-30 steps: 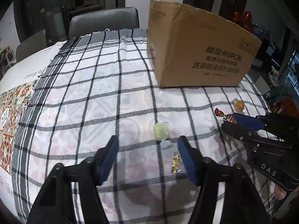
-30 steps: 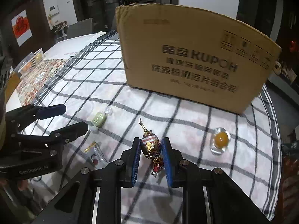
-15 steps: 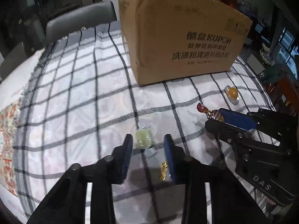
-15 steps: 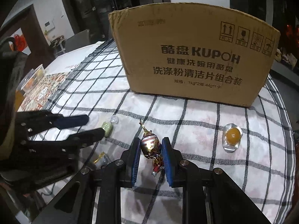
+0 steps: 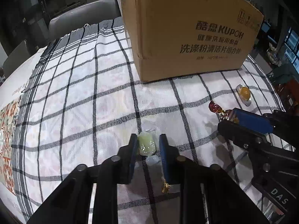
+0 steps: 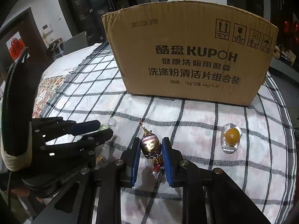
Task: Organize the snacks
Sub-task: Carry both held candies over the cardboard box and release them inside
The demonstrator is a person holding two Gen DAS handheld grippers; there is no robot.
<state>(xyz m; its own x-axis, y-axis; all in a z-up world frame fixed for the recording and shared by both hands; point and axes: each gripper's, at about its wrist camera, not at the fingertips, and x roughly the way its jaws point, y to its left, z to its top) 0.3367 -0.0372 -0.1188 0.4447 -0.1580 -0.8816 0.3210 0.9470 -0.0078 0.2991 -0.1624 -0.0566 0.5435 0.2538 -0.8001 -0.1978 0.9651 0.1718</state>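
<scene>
Far left: patterned mat [image 5: 7, 130] under the checked cloth [image 5: 74, 97], nothing to collect there. Next, left gripper [image 5: 147, 145], clenched on the pale green candy [image 5: 146, 146]; pads pressing both flanks, long axis of the sweet running along the fingers, clear twisted wrapper ends poking out front and back. Just behind and to the right of that gripper, partly hidden under its right finger, a small gold-wrapped sweet [image 5: 166, 187] lying on the cloth, free.

Further right: right gripper [image 6: 151, 149], closed on the red-and-gold foil candy [image 6: 150, 144], foil tail trailing down between the fingers, twisted tip pointing away. Rightmost: orange jelly cup [image 6: 230, 137] flat on the cloth, near the right gripper, well apart from the left.

Beyond it all: cardboard box [image 6: 186, 56], standing upright, straight ahead of both tools, its wall rising well above them. Likely destination, so up and over the near rim before any release. Orange cup clearly the right hand's job afterwards; gold sweet the left's.
</scene>
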